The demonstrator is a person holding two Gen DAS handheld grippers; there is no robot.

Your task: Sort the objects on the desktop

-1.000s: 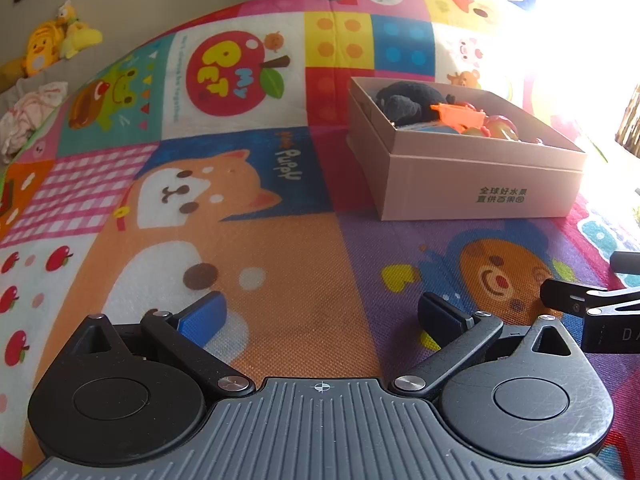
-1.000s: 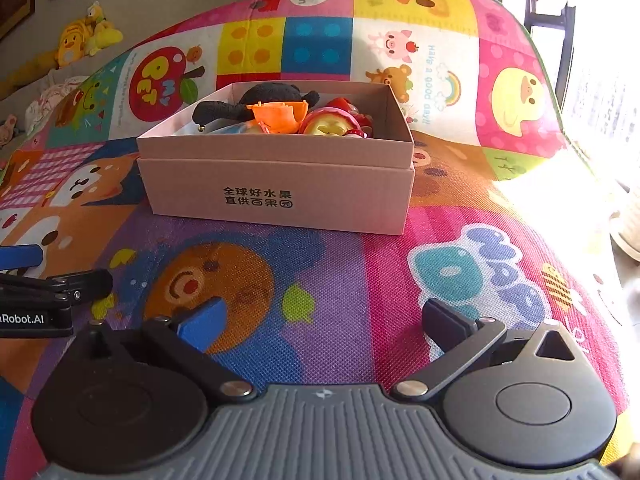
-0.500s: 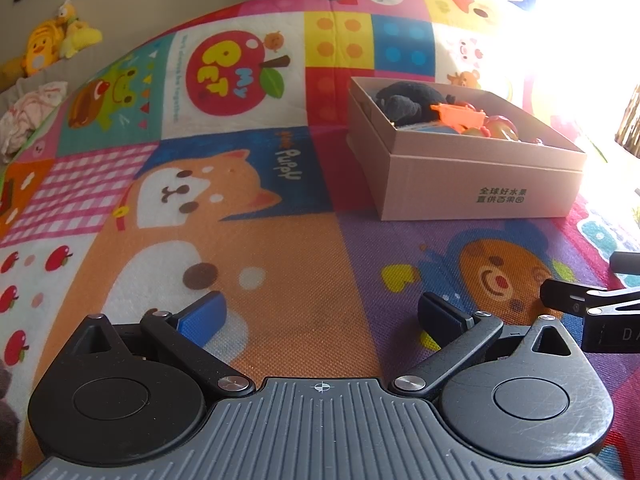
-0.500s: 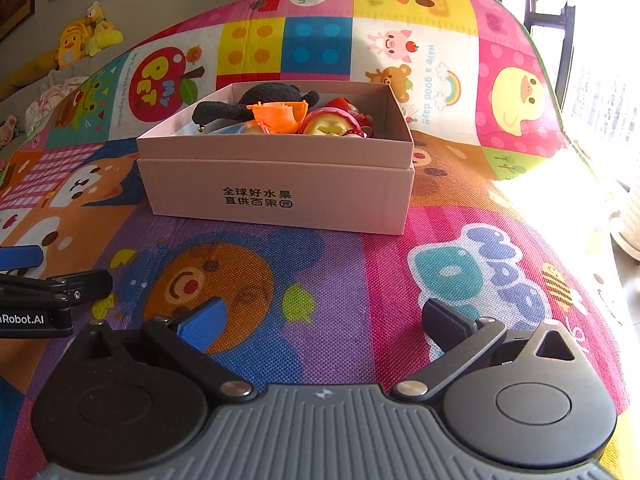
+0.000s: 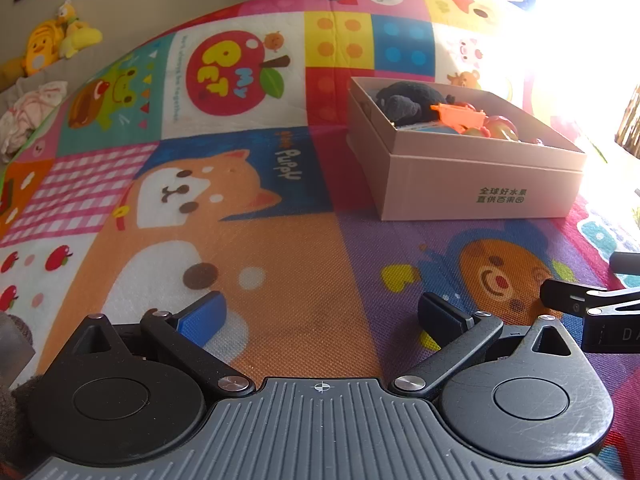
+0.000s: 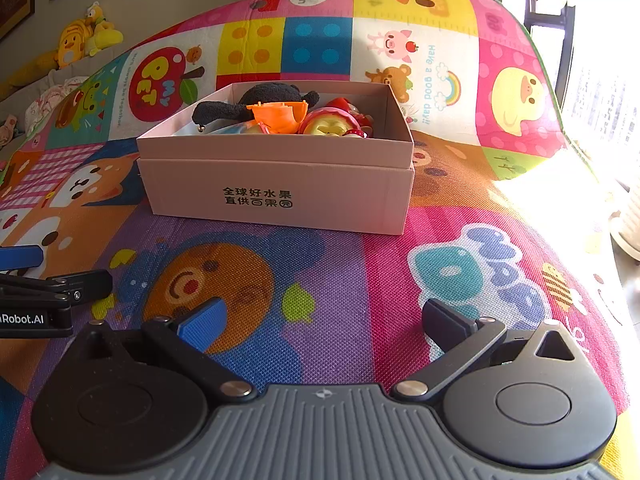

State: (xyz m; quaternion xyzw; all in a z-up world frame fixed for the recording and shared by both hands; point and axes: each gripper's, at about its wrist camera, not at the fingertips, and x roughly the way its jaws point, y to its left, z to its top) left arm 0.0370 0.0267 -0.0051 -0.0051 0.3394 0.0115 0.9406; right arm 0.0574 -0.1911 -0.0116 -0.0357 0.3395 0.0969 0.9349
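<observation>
A pink cardboard box [image 6: 280, 196] stands on the colourful play mat [image 6: 360, 264]; it also shows in the left wrist view [image 5: 472, 184]. In it lie a black plush toy [image 6: 268, 98], an orange plastic toy [image 6: 280, 116] and a red-and-yellow apple-like toy [image 6: 328, 124]. My right gripper [image 6: 320, 320] is open and empty, low over the mat in front of the box. My left gripper [image 5: 320, 316] is open and empty, to the left of the box and nearer than it. Each gripper's tip shows at the edge of the other's view.
Yellow plush toys [image 5: 52, 44] and crumpled pink cloth [image 5: 28, 112] lie beyond the mat's far left edge. A grey fuzzy thing [image 5: 12, 344] shows at the lower left of the left wrist view. Bright window light washes out the right side.
Both grippers and the box stay still. A grey fuzzy thing has come into the lower left corner of the left wrist view.
</observation>
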